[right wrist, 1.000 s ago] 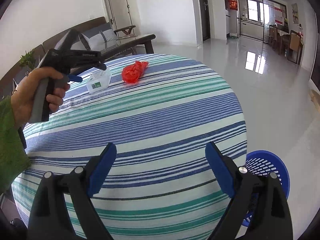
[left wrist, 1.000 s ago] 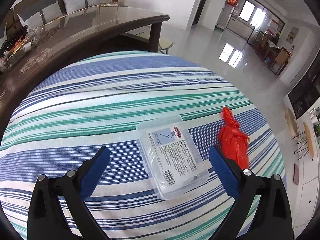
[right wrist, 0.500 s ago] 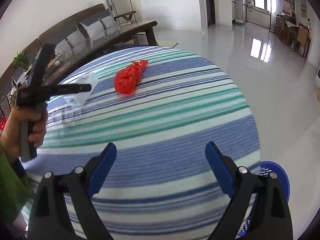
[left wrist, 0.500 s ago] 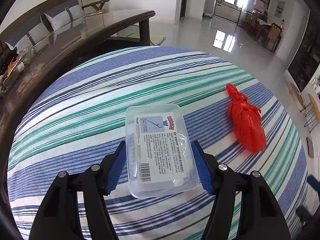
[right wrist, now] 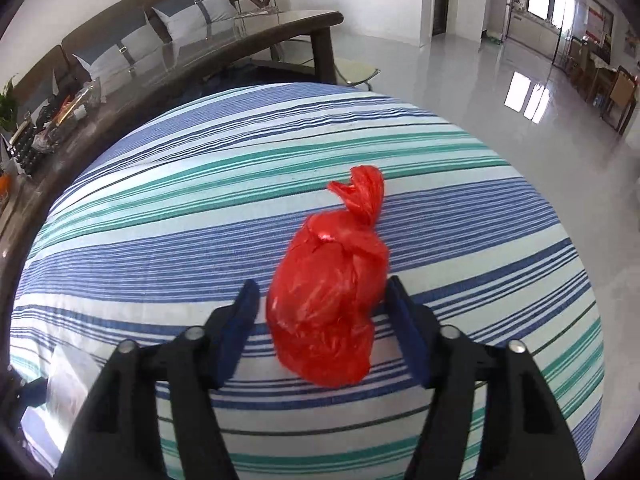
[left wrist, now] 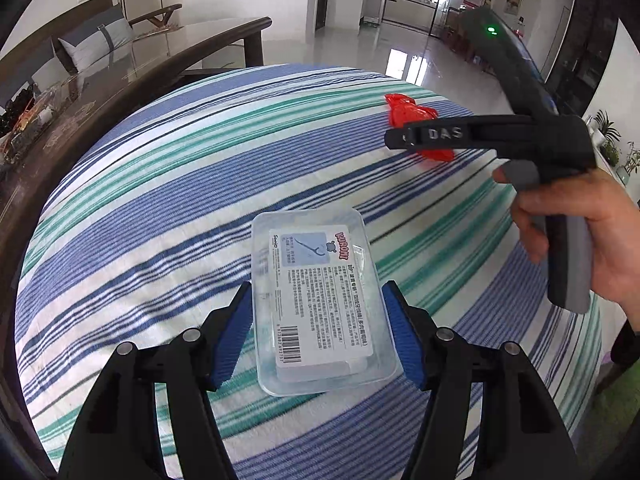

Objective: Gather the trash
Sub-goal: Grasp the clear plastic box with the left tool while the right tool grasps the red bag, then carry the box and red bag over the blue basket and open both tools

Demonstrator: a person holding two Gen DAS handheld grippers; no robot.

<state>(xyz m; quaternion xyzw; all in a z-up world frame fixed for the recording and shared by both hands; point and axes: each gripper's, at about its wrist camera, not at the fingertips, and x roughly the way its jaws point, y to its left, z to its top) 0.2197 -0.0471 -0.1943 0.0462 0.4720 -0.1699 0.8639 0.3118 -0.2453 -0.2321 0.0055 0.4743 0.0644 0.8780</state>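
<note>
Your left gripper (left wrist: 318,332) is pinching the clear plastic box (left wrist: 316,308) on the striped tablecloth (left wrist: 160,208). Your right gripper (right wrist: 322,324) is closing its 2 fingers around the red bag (right wrist: 328,300), pads not visibly pressing.

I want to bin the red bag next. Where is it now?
The red bag lies on the striped tablecloth, between the closing jaws of the right gripper, right of the clear plastic box.

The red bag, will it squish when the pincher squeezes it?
Probably yes: the red bag looks like thin crinkly plastic knotted at the top, so it should squash as the right gripper closes around it. It's likely light, and its bumpy shape shouldn't roll.
</note>
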